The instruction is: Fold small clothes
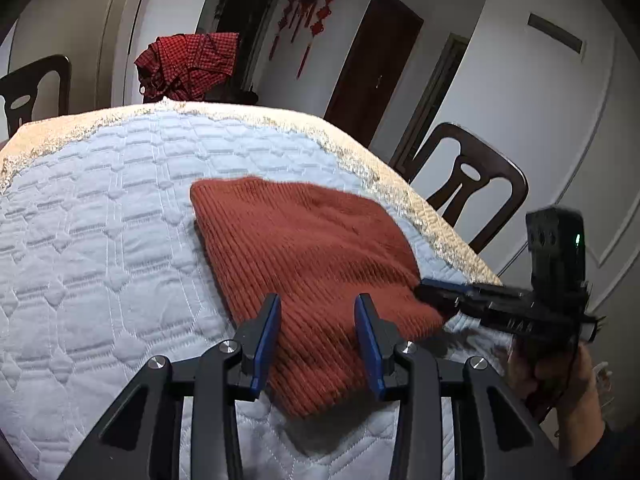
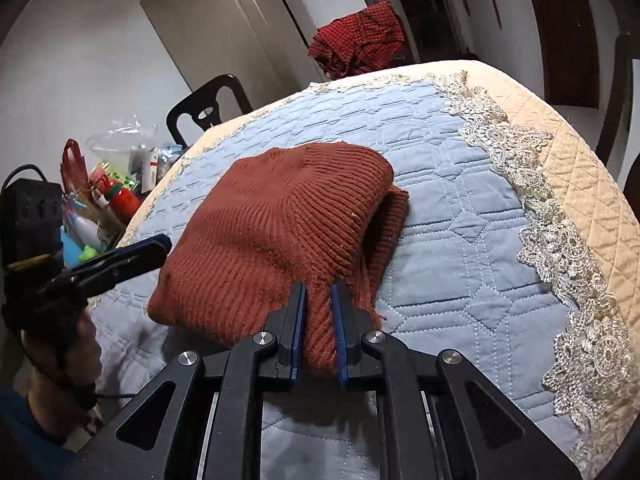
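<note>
A rust-red ribbed knit garment (image 1: 304, 248) (image 2: 272, 216) lies folded on a light blue quilted table cover (image 1: 100, 220) (image 2: 460, 220). My left gripper (image 1: 318, 300) (image 2: 166, 246) hangs over its near left corner. Its blue pads stand well apart, and the cloth lies flat beneath and between them. My right gripper (image 2: 320, 286) (image 1: 424, 292) is at the near right corner. Its pads are narrow and pinch a bunched fold of the knit with loose fringe threads. A hand (image 1: 560, 372) (image 2: 60, 344) holds each gripper's handle.
A red checked cloth (image 1: 188, 64) (image 2: 360, 36) is heaped past the table's far edge. Dark wooden chairs (image 1: 468, 184) (image 2: 208, 108) stand round the table. Bottles and bags (image 2: 112, 184) crowd a spot beyond the left edge. A lace and beige border (image 2: 560, 240) runs along the right side.
</note>
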Available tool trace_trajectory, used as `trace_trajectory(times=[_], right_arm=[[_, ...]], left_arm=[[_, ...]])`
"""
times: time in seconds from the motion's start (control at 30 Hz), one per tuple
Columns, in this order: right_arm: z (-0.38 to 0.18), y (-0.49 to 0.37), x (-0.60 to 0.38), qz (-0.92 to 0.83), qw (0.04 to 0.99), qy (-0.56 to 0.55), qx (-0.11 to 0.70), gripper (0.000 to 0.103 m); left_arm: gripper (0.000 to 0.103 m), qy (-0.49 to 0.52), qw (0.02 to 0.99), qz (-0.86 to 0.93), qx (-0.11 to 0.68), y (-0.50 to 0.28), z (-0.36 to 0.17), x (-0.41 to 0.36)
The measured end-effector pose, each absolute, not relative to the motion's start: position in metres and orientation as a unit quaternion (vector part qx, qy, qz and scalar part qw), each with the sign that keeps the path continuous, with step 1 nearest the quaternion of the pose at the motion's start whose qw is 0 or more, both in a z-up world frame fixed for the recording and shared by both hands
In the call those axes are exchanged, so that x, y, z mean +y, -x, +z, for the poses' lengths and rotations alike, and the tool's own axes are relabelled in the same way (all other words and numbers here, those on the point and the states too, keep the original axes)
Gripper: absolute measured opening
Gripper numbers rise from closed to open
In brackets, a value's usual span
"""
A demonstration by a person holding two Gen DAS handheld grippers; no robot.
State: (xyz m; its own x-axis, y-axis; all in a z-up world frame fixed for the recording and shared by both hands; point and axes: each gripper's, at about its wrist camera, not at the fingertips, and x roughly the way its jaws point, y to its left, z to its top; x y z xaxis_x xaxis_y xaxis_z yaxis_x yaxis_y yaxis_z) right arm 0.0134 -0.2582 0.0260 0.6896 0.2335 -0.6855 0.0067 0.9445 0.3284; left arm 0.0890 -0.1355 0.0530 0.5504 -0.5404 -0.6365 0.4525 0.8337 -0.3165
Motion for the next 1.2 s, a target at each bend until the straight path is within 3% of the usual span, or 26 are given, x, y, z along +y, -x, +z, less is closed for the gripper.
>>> trace_trajectory(times=[0.3, 0.5, 0.77, 0.9, 1.03, 1.2], right_arm=[[0.063, -0.014, -0.259, 0.069, 0.925, -0.167, 0.333, 0.013], [0.025, -0.040, -0.272, 0.054, 0.904, -0.196, 0.376, 0.012], [0.054, -0.060, -0.279, 0.049, 0.914, -0.196, 0.352, 0.014], [0.032, -0.094, -0.292, 0.022, 0.897, -0.203, 0.391, 0.014], [0.015, -0.100, -0.307, 0.015, 0.889, -0.226, 0.397, 0.012], [0.038, -0.082, -0.300, 0.013, 0.901, -0.201, 0.385, 0.014]], left_arm=[[0.041, 0.027, 0.884, -0.275, 0.378, -0.084, 0.044, -0.142], [0.041, 0.040, 0.883, -0.277, 0.377, -0.093, 0.056, -0.132], [0.041, 0.046, 0.887, -0.246, 0.388, -0.162, 0.058, -0.138], [0.041, 0.045, 0.878, -0.220, 0.423, -0.195, 0.033, -0.146], [0.041, 0.037, 0.877, -0.218, 0.427, -0.200, 0.021, -0.149], [0.041, 0.044, 0.877, -0.231, 0.420, -0.185, 0.039, -0.141]])
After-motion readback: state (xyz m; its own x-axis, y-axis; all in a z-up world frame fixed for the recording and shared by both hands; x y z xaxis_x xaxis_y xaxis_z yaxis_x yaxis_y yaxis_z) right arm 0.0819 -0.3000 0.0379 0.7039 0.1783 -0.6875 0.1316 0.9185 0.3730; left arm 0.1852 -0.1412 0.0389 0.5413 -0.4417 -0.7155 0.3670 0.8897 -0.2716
